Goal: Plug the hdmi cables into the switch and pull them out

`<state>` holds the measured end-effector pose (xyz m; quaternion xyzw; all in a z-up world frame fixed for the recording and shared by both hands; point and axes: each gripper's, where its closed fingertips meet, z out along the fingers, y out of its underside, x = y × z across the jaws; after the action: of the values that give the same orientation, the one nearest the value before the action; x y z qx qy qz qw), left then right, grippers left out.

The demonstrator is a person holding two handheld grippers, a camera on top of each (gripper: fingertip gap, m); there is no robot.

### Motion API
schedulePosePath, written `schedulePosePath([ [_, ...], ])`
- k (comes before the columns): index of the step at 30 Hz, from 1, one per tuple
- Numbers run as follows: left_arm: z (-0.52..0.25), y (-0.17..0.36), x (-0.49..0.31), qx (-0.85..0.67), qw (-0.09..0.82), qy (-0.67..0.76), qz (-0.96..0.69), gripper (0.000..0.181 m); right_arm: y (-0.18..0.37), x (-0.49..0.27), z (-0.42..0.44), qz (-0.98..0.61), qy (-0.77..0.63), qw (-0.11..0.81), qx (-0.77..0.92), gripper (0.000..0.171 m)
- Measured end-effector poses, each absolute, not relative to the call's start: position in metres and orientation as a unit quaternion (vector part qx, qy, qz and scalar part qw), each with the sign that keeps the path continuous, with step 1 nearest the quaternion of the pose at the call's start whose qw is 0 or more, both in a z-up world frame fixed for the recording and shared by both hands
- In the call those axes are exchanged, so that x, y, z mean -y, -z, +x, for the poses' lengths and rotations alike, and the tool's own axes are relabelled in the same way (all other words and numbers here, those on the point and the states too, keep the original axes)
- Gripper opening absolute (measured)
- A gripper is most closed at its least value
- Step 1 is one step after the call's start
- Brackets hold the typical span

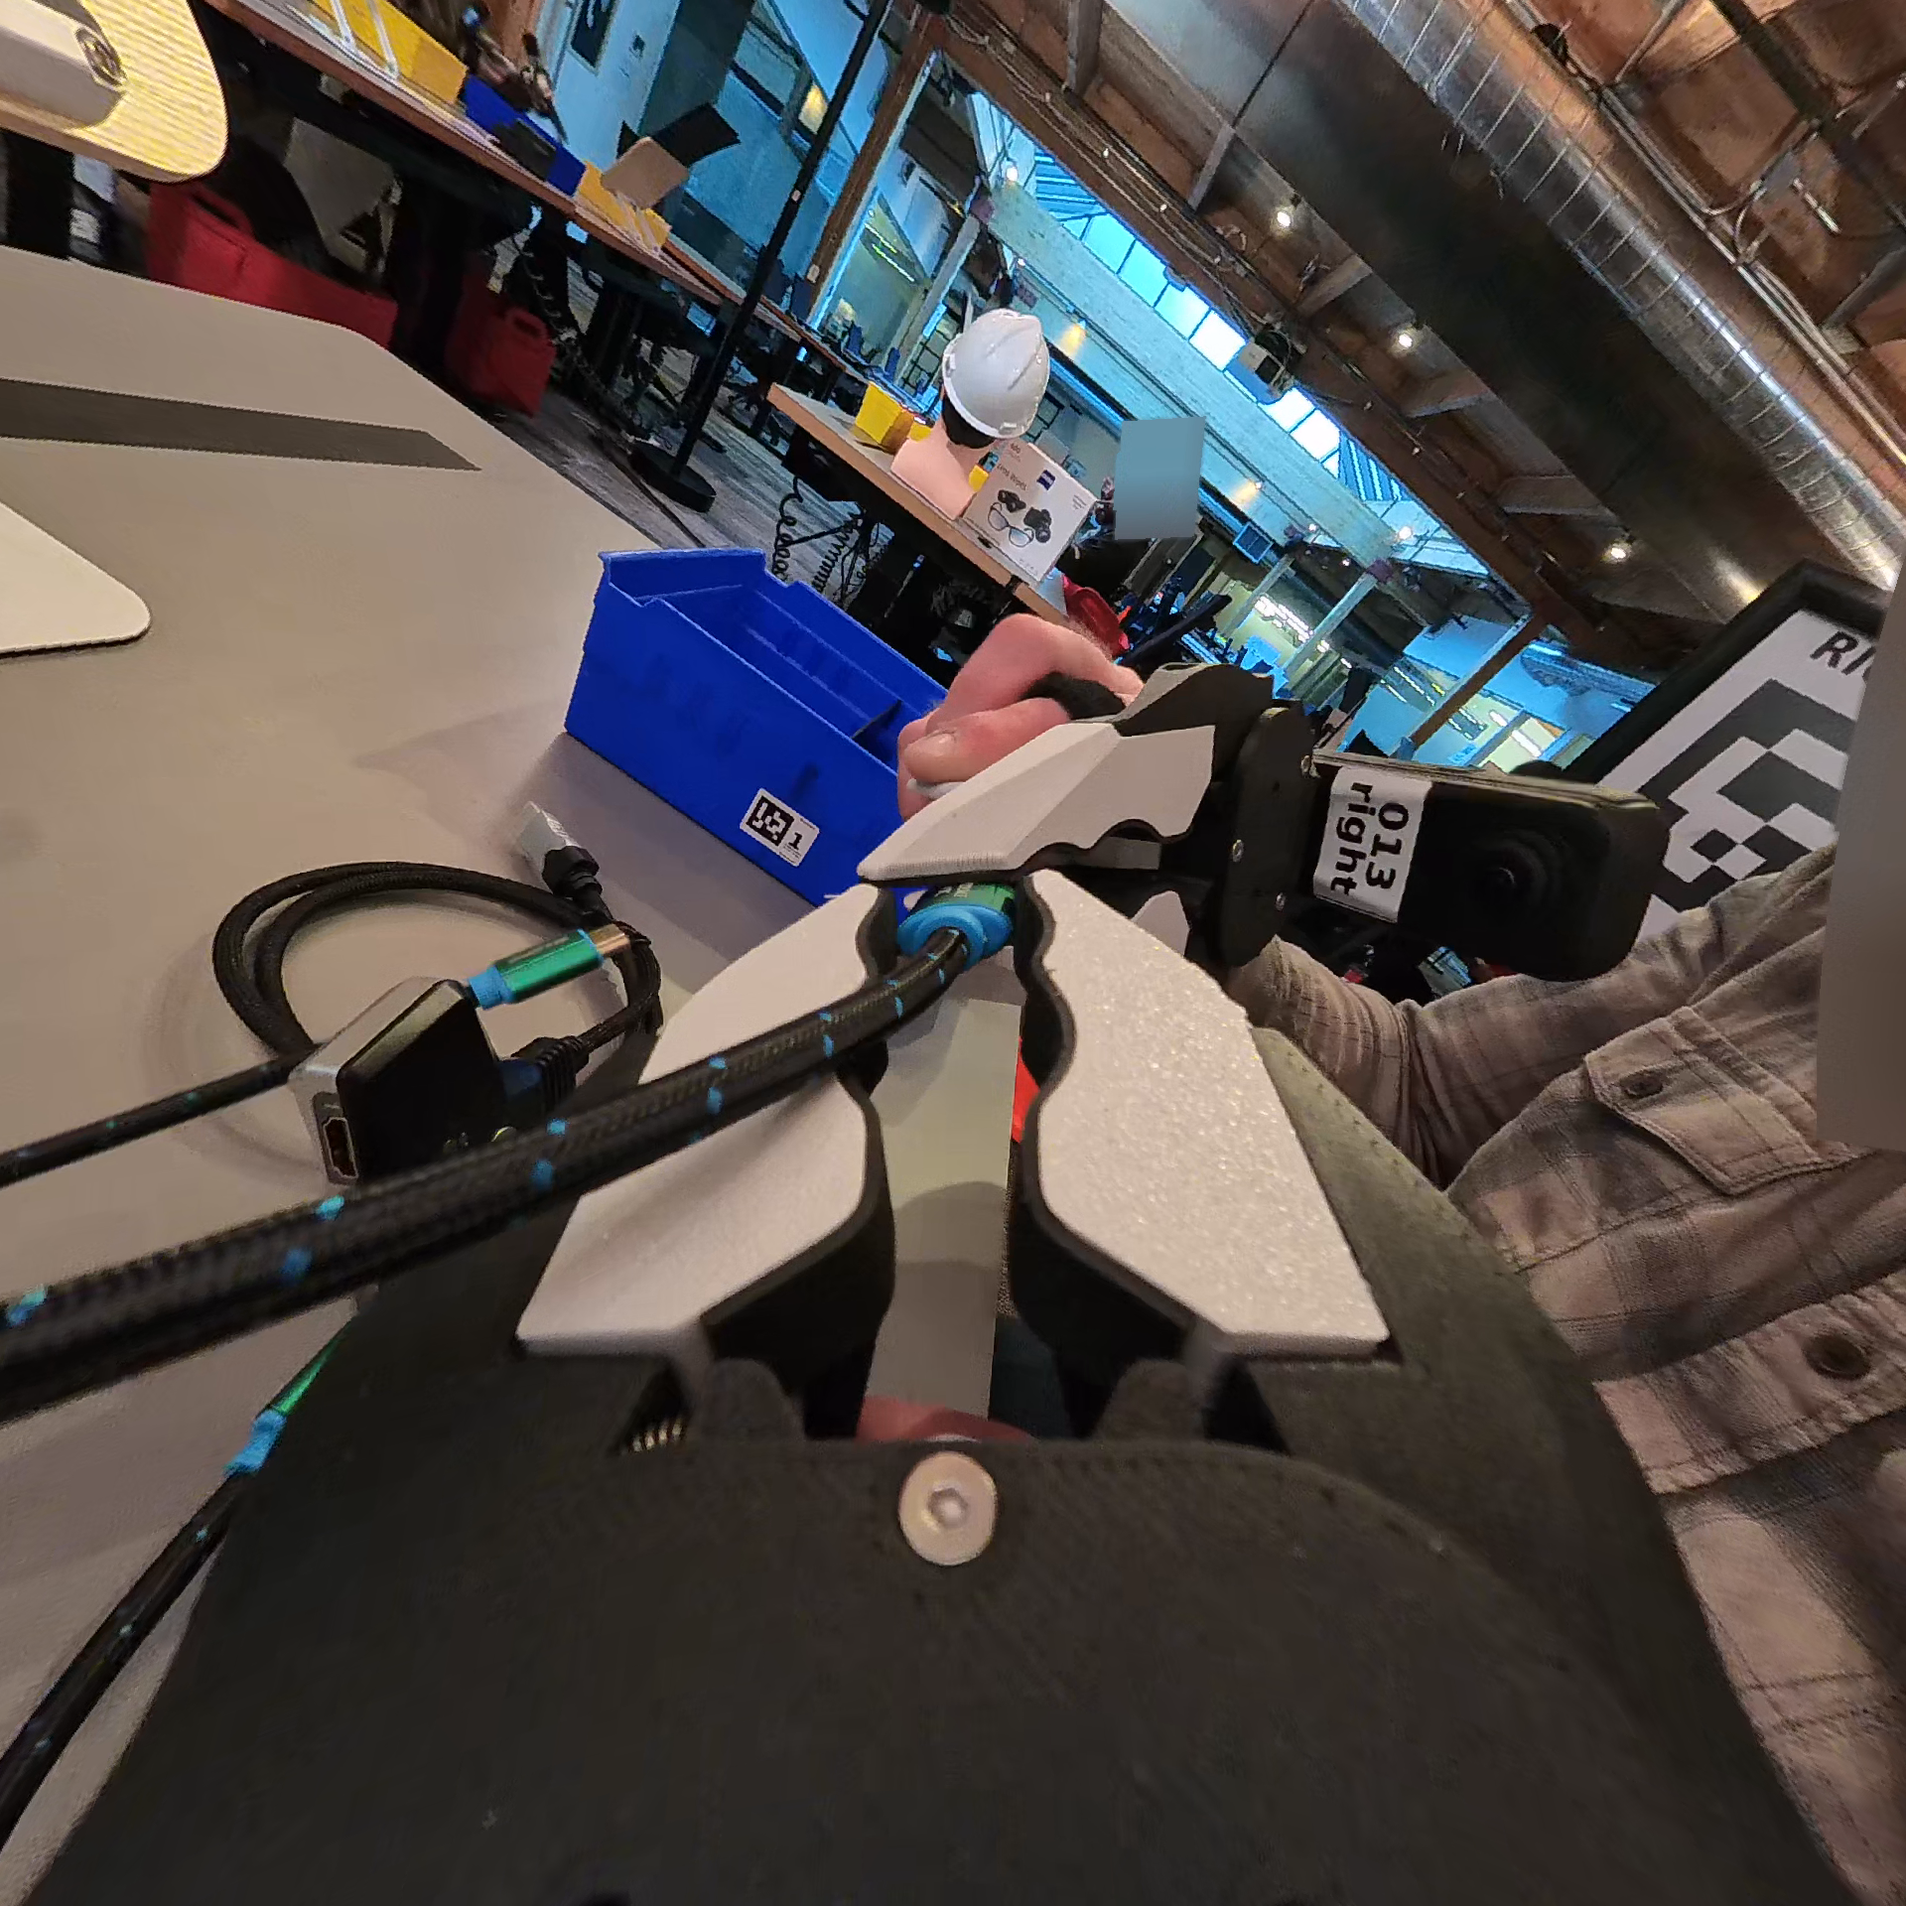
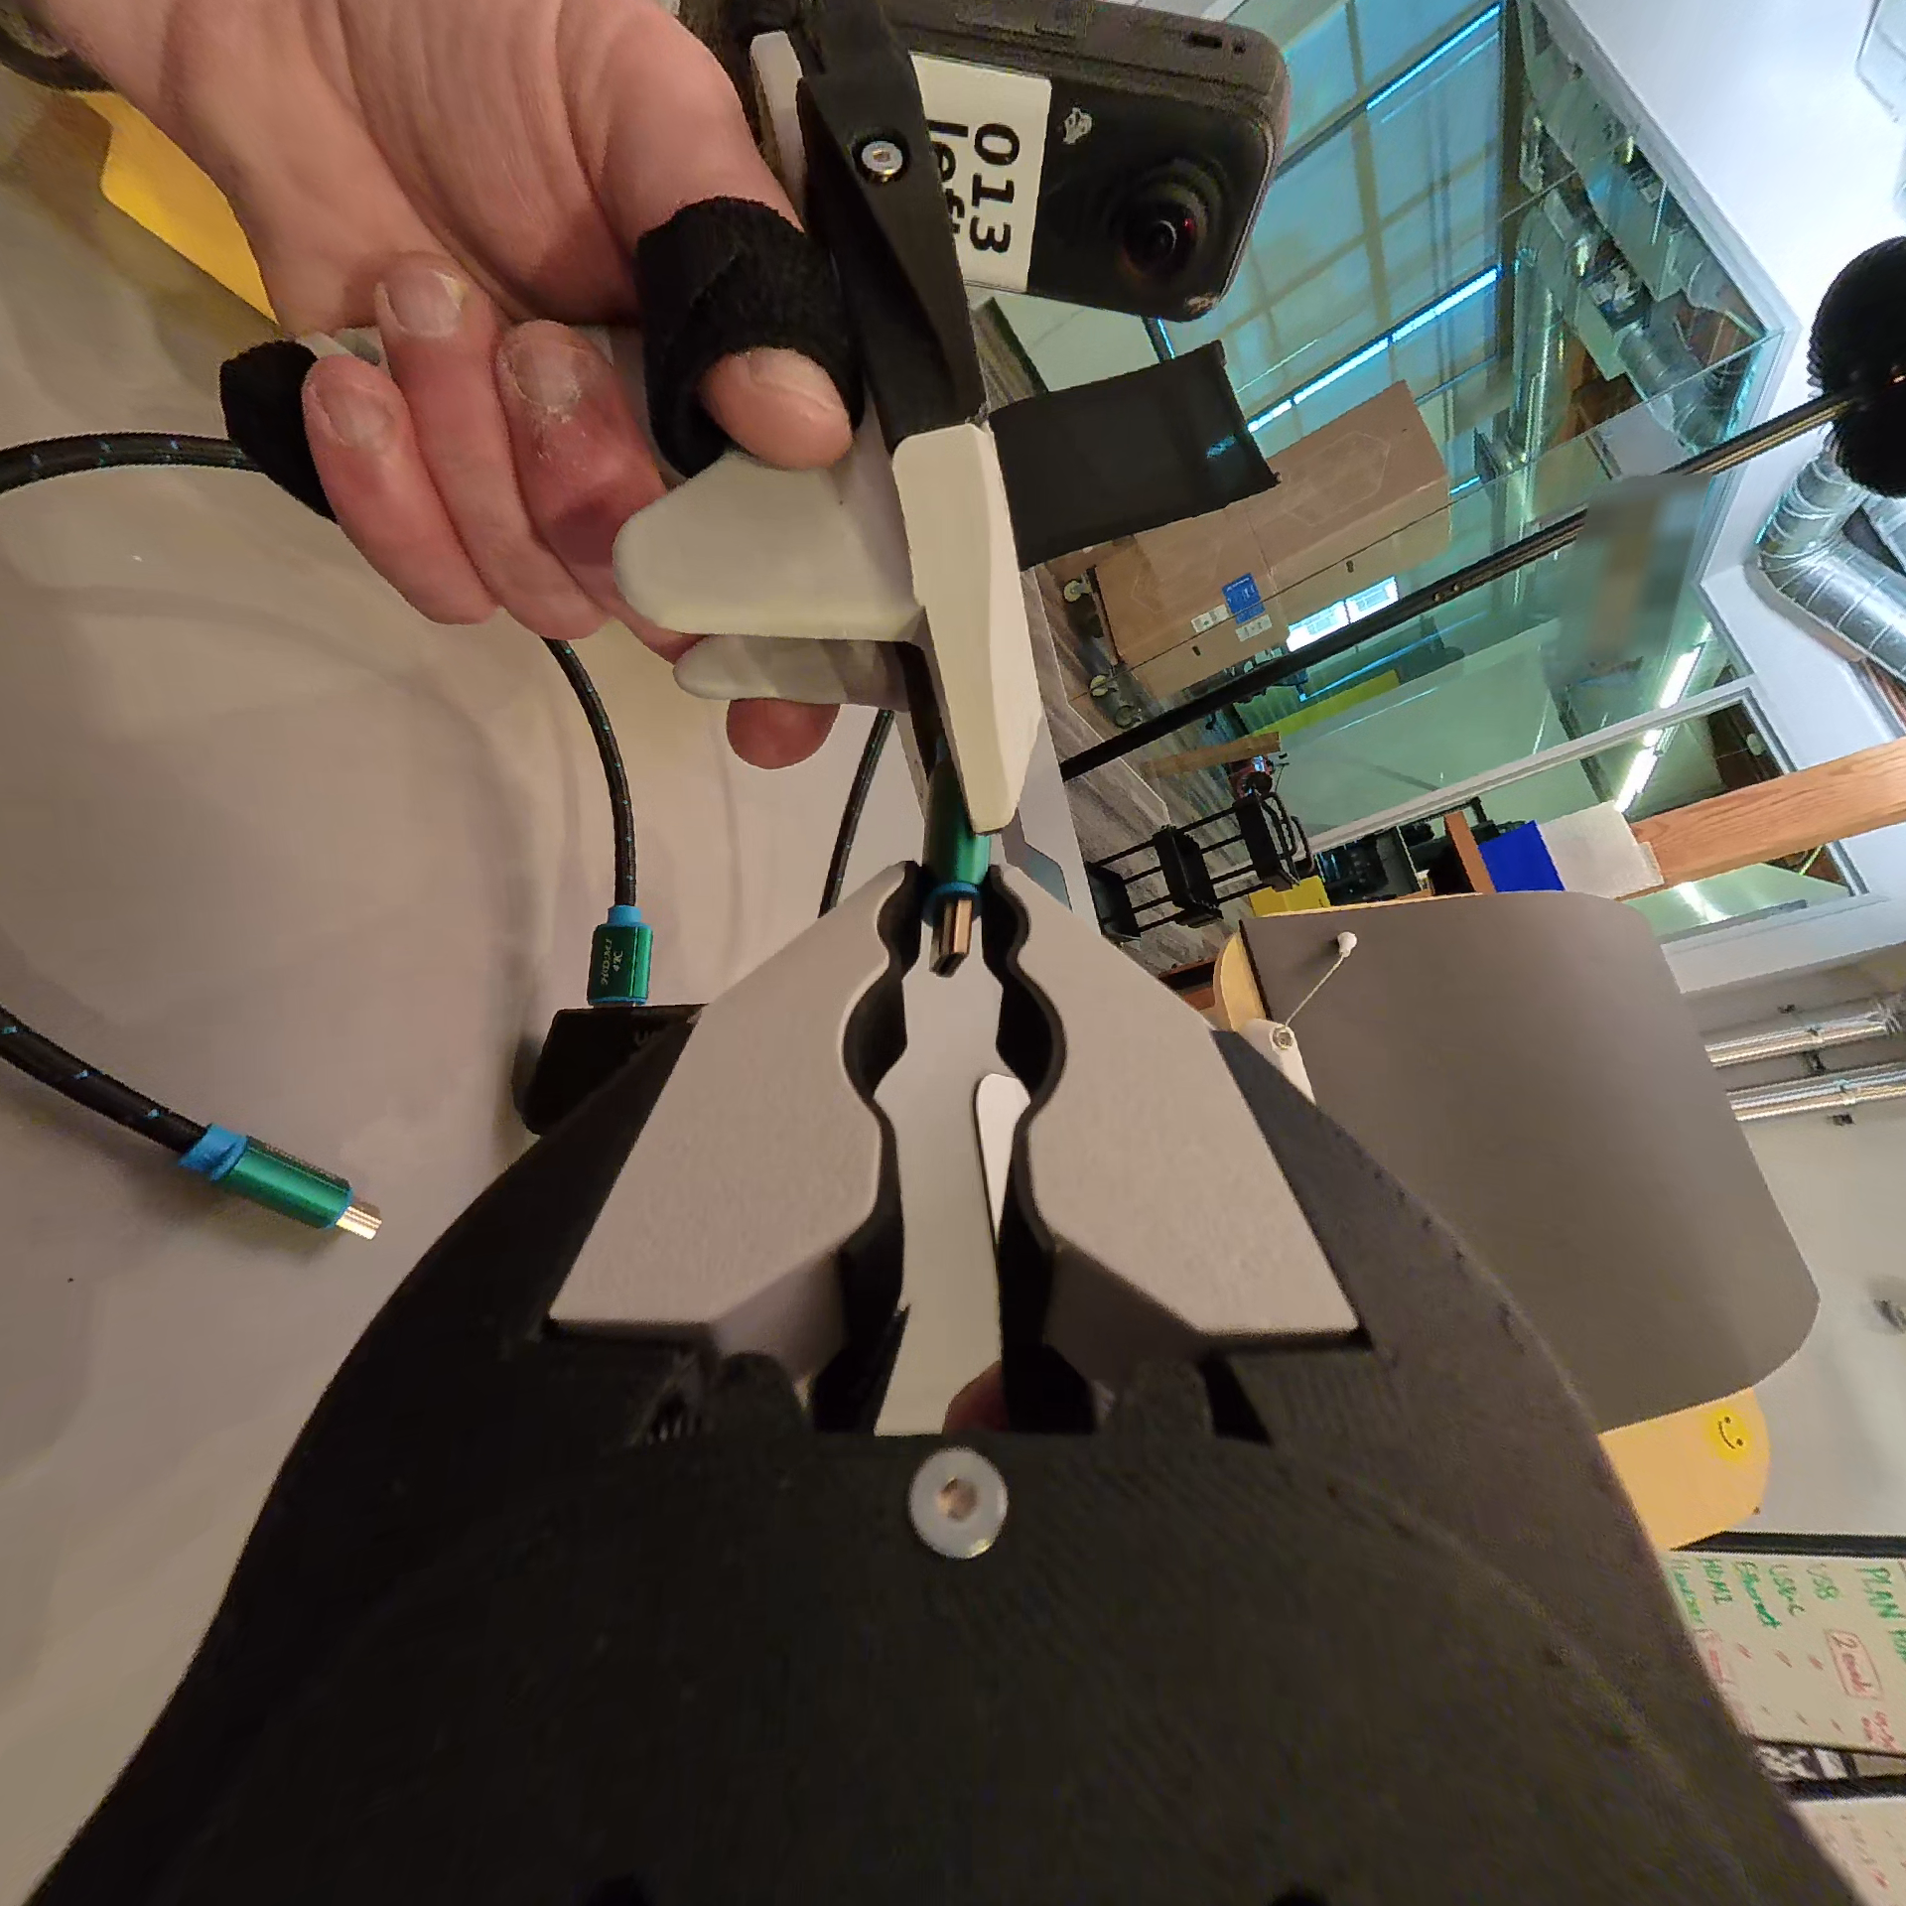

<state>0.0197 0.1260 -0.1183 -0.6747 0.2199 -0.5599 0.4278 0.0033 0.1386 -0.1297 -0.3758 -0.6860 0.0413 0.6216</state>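
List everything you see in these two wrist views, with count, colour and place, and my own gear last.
table: one, grey, under everything.
switch: one, black and silver, on the table.
bin: one, blue, on the table behind the cables.
held plug: one, green with a blue collar, raised off the table.
plugged-in plug: one, green, in the switch.
loose plug: one, green, lying on the table.
silver plug: one, on a black cable, near the bin.
hard hat: one, white, on a background bench.
left gripper: one, grey fingers closed on the held plug.
right gripper: one, grey fingers closed on the same plug.
left hand, right hand: one each, on the handles.
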Motion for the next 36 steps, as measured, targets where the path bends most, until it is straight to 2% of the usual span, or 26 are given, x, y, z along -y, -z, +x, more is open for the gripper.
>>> schedulePosePath([
  [10,0.017,0.117,-0.13,-0.241,0.47,0.515,-0.675,0.02,0.13,-0.143,0.006,-0.393,-0.054,0.621,0.676,0.019],
  [36,0.021,0.115,-0.127,-0.288,0.504,0.466,-0.667,0.021,0.132,-0.137,0.017,-0.445,-0.175,0.574,0.665,0.019],
])
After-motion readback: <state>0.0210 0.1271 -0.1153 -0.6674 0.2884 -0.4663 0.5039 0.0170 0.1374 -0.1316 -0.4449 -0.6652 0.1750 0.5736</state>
